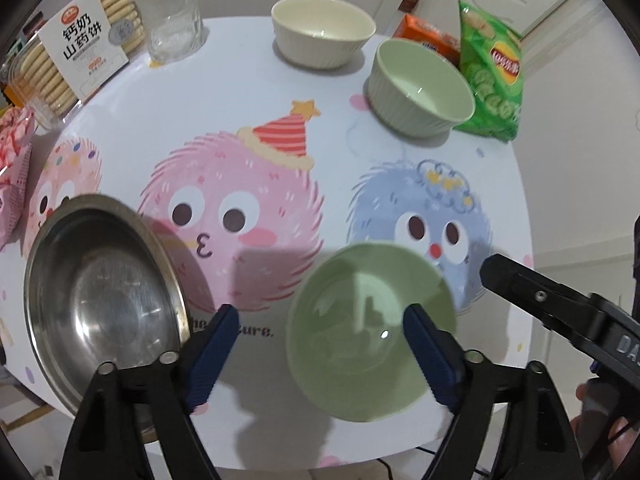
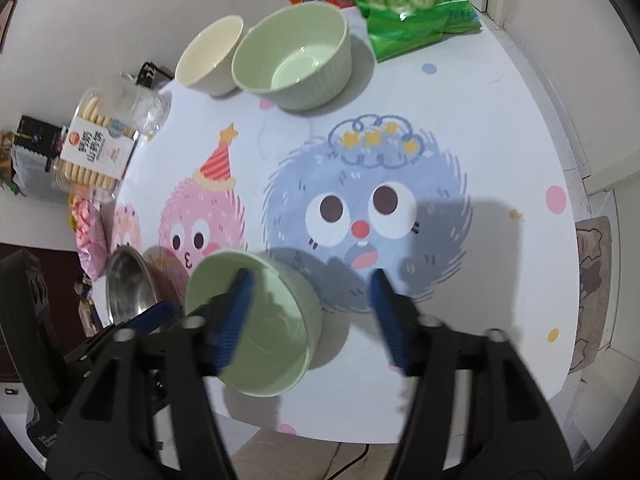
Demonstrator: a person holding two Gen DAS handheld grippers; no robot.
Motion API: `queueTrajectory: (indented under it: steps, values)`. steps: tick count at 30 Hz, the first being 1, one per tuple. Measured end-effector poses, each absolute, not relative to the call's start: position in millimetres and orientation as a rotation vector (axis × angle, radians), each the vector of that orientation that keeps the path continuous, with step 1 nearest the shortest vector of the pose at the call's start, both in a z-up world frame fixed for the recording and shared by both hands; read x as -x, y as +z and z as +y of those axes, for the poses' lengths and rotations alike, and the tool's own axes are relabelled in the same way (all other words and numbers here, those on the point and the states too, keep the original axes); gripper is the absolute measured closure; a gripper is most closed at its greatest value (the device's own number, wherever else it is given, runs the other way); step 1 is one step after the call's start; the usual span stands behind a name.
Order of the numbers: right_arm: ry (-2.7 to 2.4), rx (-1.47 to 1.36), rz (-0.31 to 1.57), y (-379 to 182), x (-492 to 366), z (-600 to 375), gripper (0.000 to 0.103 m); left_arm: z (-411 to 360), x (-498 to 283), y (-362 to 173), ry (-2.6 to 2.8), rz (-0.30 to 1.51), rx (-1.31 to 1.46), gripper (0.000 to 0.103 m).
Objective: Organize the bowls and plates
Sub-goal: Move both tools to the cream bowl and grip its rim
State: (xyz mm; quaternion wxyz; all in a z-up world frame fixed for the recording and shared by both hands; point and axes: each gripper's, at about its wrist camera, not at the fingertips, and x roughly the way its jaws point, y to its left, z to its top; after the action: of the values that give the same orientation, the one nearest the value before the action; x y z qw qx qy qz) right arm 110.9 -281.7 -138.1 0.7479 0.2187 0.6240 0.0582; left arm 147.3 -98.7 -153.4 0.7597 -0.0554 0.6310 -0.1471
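Near green bowl (image 1: 370,332): stands upright on the table (image 1: 280,92) at its near edge, beside the steel bowl (image 1: 104,304); looks like smooth glazed ware or hard plastic, stiff, probably light, likely slippery on its inner wall, and breakable if it is ceramic.
Where to hold: my judgement is the rim, one finger inside and one outside the wall, since the body is too wide to span.
Steel bowl: thin metal, stiff and light, with a flat lip that offers a pinch point; it overhangs the near table edge a little.
Far bowls: a ribbed green bowl (image 1: 420,88) and a ribbed cream bowl (image 1: 322,30) stand close together at the far side, apart from the near pair; the ribs should give better purchase.
Left gripper (image 1: 320,354): fingers spread wide, nothing between them, hovering above the gap between the steel bowl and the near green bowl.
Right gripper (image 2: 310,312): fingers released and wide; one finger (image 2: 236,316) overlaps the near green bowl's rim in the right wrist view, no squeeze visible.
Hard to make out: the near green bowl is blurred, so material and any contact with that finger stay uncertain; the steel bowl's near rim is hidden behind the left gripper.
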Motion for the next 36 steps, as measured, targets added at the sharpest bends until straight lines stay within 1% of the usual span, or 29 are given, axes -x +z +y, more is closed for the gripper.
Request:
queueTrajectory:
  steps: [1, 2, 3, 4, 5, 6, 7, 17, 21, 36]
  values:
    - [0.125, -0.485, 1.360, -136.8, -111.2, -285.0, 0.013, -99.4, -148.4, -151.5, -0.320, 1.370, 0.119, 0.014]
    - [0.122, -0.488, 1.353, -135.2, -111.5, -288.4, 0.013, -101.1, -149.0, -150.5, -0.318, 1.366, 0.116, 0.012]
    - [0.120, -0.490, 1.350, -134.1, -111.7, -290.4, 0.012, -102.1, -149.4, -149.2, -0.316, 1.362, 0.115, 0.005]
    - [0.120, -0.493, 1.349, -133.3, -112.3, -293.2, 0.010, -102.3, -149.8, -147.3, -0.316, 1.353, 0.119, 0.000]
    - [0.121, -0.497, 1.348, -132.6, -112.8, -295.9, 0.008, -103.2, -149.6, -145.7, -0.313, 1.345, 0.121, 0.000]
    - [0.120, -0.501, 1.345, -131.4, -113.9, -298.3, 0.002, -103.7, -150.1, -145.0, -0.310, 1.341, 0.120, 0.000]
    - [0.117, -0.502, 1.337, -129.6, -114.4, -301.2, 0.001, -104.7, -150.8, -144.7, -0.307, 1.340, 0.121, 0.000]
    - [0.115, -0.510, 1.321, -118.3, -125.4, -309.7, 0.001, -99.4, -168.7, -133.7, -0.290, 1.329, 0.165, 0.000]
    - [0.125, -0.509, 1.321, -113.7, -139.0, -302.3, 0.001, -97.7, -187.4, -129.0, -0.301, 1.325, 0.160, 0.000]
    - [0.171, -0.426, 1.310, -92.8, -236.5, -248.6, 0.001, -91.6, -276.8, -125.9, -0.328, 1.331, 0.180, 0.000]
